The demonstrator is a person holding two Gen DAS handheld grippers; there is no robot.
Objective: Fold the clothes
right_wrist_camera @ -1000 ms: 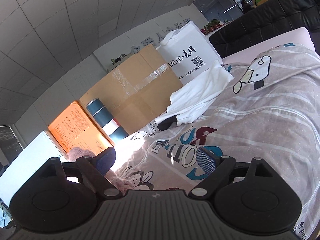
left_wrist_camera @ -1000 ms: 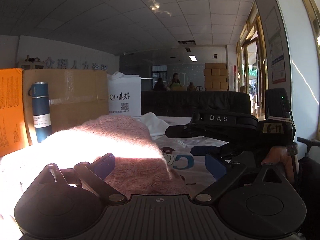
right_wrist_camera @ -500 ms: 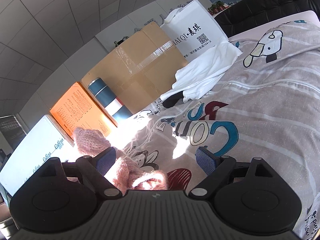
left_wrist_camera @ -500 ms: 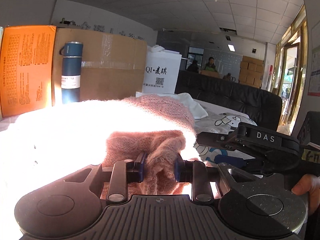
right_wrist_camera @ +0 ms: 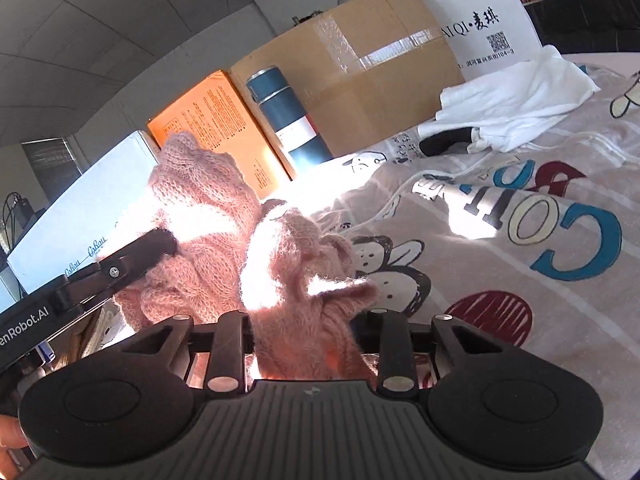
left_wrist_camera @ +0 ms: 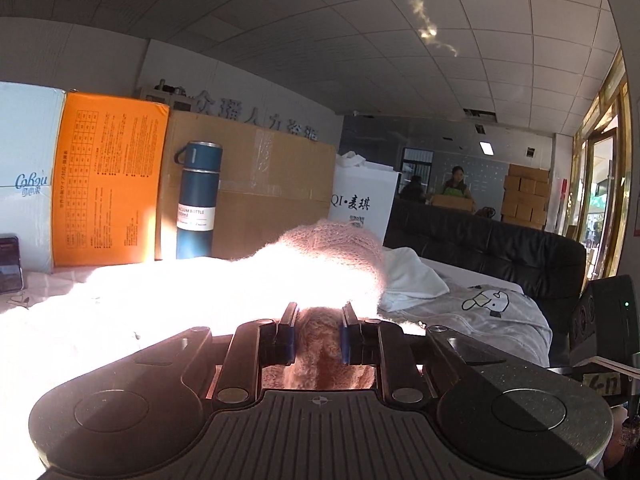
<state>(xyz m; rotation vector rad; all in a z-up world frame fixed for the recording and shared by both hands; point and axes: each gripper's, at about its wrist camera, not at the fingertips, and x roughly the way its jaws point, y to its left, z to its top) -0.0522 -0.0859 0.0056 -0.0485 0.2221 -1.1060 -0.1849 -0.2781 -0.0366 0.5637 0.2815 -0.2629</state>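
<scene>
Both grippers are clamped on the pink knitted sweater [right_wrist_camera: 208, 216]. The left gripper [left_wrist_camera: 318, 334] has its fingers drawn in on a wad of the knit. The right gripper [right_wrist_camera: 308, 334] looks closed on another bunch, though wool hides its pads, so the bite is hard to judge. The sweater hangs bunched between them above the cartoon-print blanket [right_wrist_camera: 520, 240], beside the white garment [right_wrist_camera: 516, 100].

Risks: the loose, fuzzy knit could stretch or slide out of a shallow pinch. Each gripper seems to hold a clump rather than a clean edge, so any fold may come out lopsided. Glare washes out the left wrist view, hiding where the hem lies. A swing could knock the blue vacuum bottle [left_wrist_camera: 198, 200].

Half a second ago the right gripper stood open with the sweater only at its left finger; now wool fills it.
</scene>
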